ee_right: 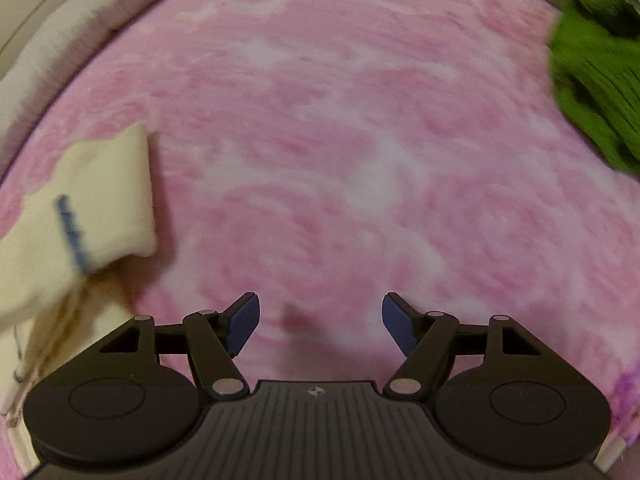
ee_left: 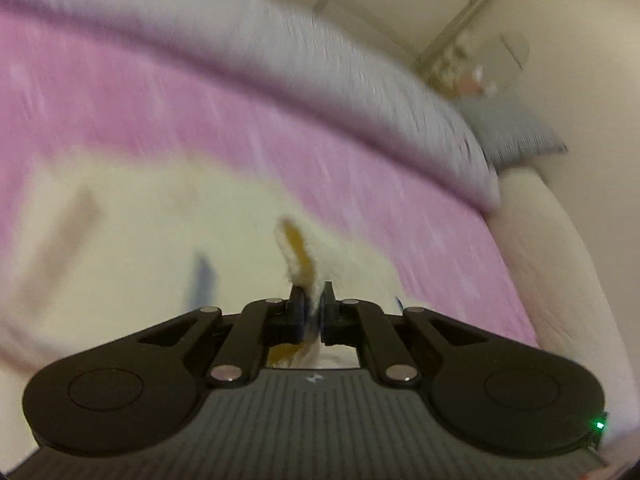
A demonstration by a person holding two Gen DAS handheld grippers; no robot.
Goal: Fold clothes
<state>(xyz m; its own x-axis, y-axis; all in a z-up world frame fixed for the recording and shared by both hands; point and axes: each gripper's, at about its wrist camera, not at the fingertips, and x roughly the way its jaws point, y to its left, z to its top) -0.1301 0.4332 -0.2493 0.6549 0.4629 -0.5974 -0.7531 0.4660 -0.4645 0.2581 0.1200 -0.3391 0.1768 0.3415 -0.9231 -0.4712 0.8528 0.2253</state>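
Note:
A cream fleece garment (ee_left: 132, 216) with yellow and blue trim lies on a pink blanket (ee_left: 168, 92). My left gripper (ee_left: 313, 300) is shut on a fold of its edge, and a cream and yellow flap sticks up between the jaws. The left wrist view is motion-blurred. In the right wrist view the same cream garment (ee_right: 92, 200) lies at the left, with a blue stitched line on it. My right gripper (ee_right: 320, 322) is open and empty over the bare pink blanket (ee_right: 320, 140), to the right of the garment.
A green knitted garment (ee_right: 596, 80) lies at the far right of the blanket. A white bedding edge (ee_right: 52, 40) runs along the blanket's far left side. A grey-white cover (ee_left: 280, 48), a grey cushion (ee_left: 512, 128) and a cream upholstered side (ee_left: 560, 264) border the bed.

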